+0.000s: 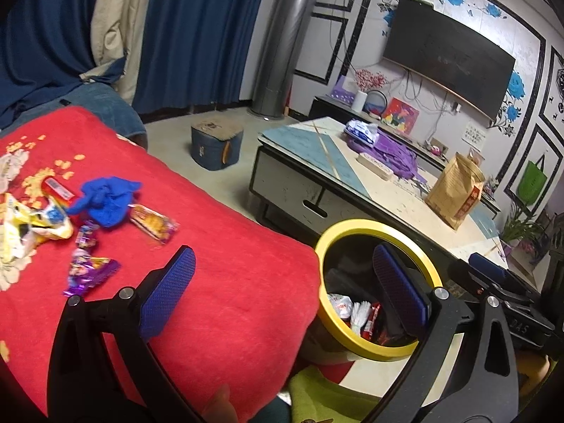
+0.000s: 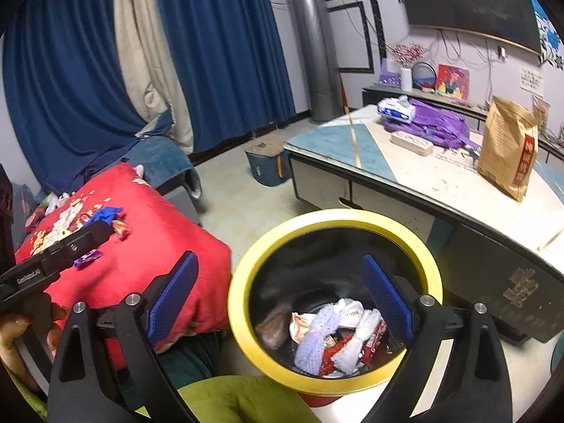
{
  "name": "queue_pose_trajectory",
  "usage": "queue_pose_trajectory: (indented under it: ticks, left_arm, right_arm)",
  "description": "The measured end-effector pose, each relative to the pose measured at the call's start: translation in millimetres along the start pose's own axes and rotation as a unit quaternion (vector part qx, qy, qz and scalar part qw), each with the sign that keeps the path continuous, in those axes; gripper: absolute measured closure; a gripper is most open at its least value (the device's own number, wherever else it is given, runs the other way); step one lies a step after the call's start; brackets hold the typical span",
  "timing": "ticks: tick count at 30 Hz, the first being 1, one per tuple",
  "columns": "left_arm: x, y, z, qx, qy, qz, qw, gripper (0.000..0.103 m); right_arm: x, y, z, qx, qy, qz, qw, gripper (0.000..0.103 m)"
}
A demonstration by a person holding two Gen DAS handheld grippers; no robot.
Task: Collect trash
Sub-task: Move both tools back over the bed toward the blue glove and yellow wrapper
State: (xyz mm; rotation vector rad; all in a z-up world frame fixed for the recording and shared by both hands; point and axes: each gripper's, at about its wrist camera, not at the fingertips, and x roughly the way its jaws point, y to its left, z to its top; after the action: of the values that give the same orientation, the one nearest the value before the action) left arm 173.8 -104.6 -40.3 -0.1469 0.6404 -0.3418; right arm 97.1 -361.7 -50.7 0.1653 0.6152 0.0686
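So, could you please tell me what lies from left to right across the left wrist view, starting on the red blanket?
Crumpled yellow wrapper → blue glove → orange snack packet → yellow-rimmed bin → brown paper bag → green bag on the wall.

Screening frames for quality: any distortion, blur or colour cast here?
Left wrist view: strong fisheye bending, television curved, dark corners, wrappers slightly soft. Right wrist view: same bending on the coffee table, purplish wall cast, bin contents reasonably sharp.
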Motion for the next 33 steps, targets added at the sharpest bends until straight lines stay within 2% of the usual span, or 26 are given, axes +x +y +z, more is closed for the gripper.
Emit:
queue_pose_trajectory:
  ticks: [13, 33]
  left_arm:
    - [-35.7, 33.1, 5.6, -0.021, -0.036, 0.037, 0.9984, 0.011]
    - [-71.7, 98.4, 15.1, -0.070, -0.075, 0.106, 0.9891, 0.011]
  right_arm:
    - [-5.1, 44.5, 6.3, -0.032, -0.004, 0.039, 0.999, 0.008]
    - [3.1, 121.3, 17.9, -0.068, 0.007, 0.117, 0.991, 0.008]
